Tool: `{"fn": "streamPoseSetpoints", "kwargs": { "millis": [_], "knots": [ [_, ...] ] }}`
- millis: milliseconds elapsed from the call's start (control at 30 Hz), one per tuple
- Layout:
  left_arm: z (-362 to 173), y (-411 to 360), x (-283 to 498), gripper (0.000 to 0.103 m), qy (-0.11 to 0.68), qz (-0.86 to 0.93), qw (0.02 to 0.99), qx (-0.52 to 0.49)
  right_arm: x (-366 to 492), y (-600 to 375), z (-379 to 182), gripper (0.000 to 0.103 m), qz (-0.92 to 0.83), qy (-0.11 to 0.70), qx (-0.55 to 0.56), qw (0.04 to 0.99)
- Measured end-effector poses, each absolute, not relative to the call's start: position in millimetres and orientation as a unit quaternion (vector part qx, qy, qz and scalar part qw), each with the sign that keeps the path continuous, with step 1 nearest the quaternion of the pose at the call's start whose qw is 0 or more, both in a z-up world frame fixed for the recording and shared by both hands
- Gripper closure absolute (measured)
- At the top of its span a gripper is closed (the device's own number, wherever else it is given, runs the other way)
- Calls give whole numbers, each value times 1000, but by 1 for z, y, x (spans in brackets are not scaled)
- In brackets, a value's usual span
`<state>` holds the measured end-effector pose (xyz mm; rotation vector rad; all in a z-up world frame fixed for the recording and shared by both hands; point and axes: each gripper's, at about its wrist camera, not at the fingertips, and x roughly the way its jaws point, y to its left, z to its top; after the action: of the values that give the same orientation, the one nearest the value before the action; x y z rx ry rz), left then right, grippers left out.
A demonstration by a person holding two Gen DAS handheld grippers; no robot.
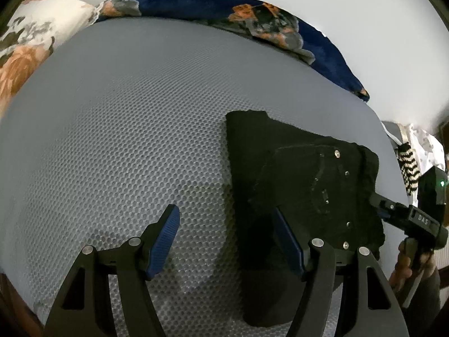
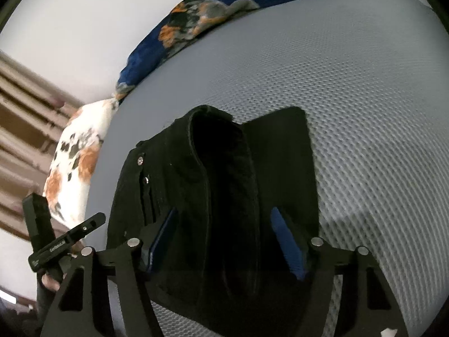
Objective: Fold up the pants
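Note:
Black pants (image 1: 303, 185) lie folded in a compact stack on the grey mesh mattress (image 1: 126, 140), with silver buttons showing on top. My left gripper (image 1: 227, 238) is open, its right finger over the stack's left edge, its left finger over bare mattress. In the right wrist view the pants (image 2: 224, 185) fill the centre, waistband edge raised. My right gripper (image 2: 227, 241) is open, its blue pads on either side of the stack's near part. The right gripper also shows in the left wrist view (image 1: 378, 205), touching the stack's right edge.
A navy floral blanket (image 1: 252, 16) lies bunched along the mattress's far edge. A white floral pillow (image 1: 31, 36) sits at the far left corner. A black-and-white striped cloth (image 1: 408, 165) hangs off the right side. White wall behind.

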<state>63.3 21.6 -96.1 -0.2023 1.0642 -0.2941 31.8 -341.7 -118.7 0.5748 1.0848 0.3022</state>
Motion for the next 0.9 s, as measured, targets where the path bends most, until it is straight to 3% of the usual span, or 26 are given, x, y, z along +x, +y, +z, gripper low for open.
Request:
{"fn": "streamPoseSetpoints", "kwargs": {
  "millis": [300,400,533,900],
  "knots": [
    [-104,27,64,34,516,-120,842,-99,69,-340,-130,54,179,492,294,799],
    [-106,27,64,34,519,-117,841,-98,71,-336,-126,76,181,492,298,798],
    [-107,25,67,34,518,-116,842,-98,64,-329,-110,88,160,491,283,808],
    [-93,5,76,34,514,-147,838,-110,22,-344,-58,93,110,452,295,835]
  ]
}}
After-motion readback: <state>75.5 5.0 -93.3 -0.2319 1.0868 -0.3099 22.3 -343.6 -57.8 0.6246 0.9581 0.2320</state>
